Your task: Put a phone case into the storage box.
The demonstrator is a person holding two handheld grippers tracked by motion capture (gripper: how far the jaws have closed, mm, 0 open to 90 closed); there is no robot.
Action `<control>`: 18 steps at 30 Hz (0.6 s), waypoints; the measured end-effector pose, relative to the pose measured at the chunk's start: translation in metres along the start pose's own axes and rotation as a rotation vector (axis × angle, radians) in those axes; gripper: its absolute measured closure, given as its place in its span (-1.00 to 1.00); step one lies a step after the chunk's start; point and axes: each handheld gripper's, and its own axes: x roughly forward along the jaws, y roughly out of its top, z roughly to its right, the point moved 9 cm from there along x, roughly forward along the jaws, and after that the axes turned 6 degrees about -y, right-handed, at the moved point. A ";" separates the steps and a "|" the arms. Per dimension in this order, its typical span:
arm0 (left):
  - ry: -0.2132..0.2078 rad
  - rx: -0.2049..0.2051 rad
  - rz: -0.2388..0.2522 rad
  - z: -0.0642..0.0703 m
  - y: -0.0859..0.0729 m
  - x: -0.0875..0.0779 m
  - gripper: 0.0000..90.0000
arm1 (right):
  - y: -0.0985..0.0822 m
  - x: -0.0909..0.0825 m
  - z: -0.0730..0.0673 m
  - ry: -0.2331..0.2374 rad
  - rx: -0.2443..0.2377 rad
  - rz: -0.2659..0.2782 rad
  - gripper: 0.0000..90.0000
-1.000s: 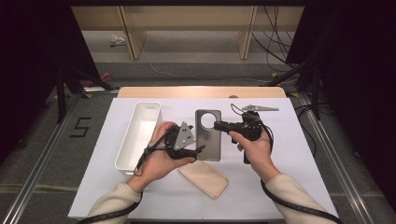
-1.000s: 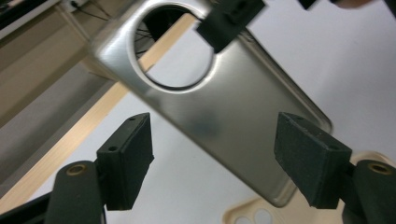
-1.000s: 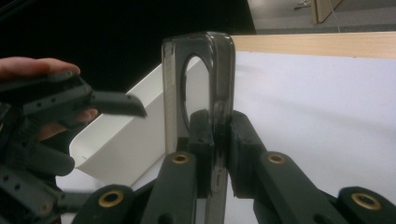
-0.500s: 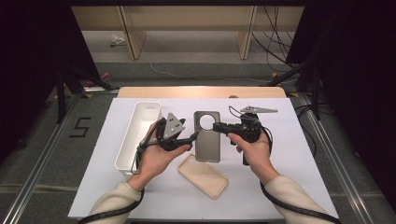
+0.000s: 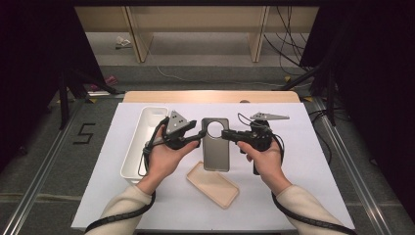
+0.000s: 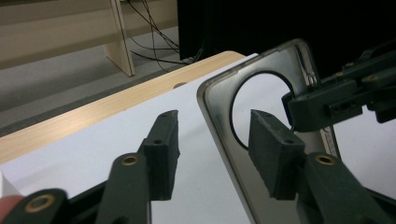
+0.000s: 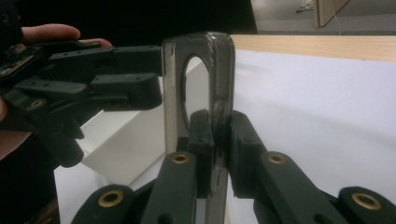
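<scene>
Partly hidden behind both tools, the grey phone case (image 5: 216, 147) is clamped by the right hand-held gripper (image 7: 218, 128); the left hand-held gripper (image 6: 212, 149), closing, straddles its edge untouched.

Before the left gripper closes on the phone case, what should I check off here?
1. Right gripper clamped on the grey phone case: ok.
2. Case edge between the left gripper pads: ok, its jaws have just been closing.
3. Left pads pressing the case: not ok, gap visible.
4. Case lifted off the table: cannot tell.
5. Beige case and white tray clear of both grippers: ok.
</scene>
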 end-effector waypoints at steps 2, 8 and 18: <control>-0.009 -0.024 0.004 0.001 0.001 0.001 0.26 | 0.000 0.000 -0.001 0.002 -0.004 0.000 0.82; -0.007 -0.071 -0.001 -0.002 0.002 0.004 0.44 | 0.000 0.000 -0.001 0.005 -0.003 0.005 0.81; -0.024 -0.132 0.008 -0.004 0.005 0.006 0.66 | 0.001 0.000 -0.003 0.009 -0.006 0.006 0.82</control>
